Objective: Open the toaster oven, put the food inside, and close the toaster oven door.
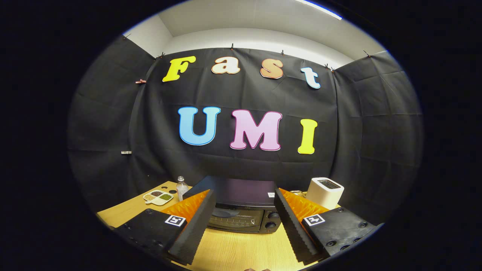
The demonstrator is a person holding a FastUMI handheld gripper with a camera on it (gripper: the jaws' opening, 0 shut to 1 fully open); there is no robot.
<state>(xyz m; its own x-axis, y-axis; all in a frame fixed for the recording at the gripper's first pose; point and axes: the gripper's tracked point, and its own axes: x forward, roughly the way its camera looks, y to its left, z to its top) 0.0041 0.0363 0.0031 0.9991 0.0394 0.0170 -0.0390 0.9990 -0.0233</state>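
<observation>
Toaster oven point(241, 209): door shut, front facing gripper point(243, 214), long axis crosswise on wooden table point(233, 252). Fingers spread wide, holding nothing.

The claw point(244, 210) hangs with fingers spread, holding nothing.

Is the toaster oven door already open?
No, the toaster oven has its glass door upright and shut against its front, seen beyond the open gripper, whose fingers hold nothing.

Toaster oven point(241, 203) label unreadable (perhaps too small).
</observation>
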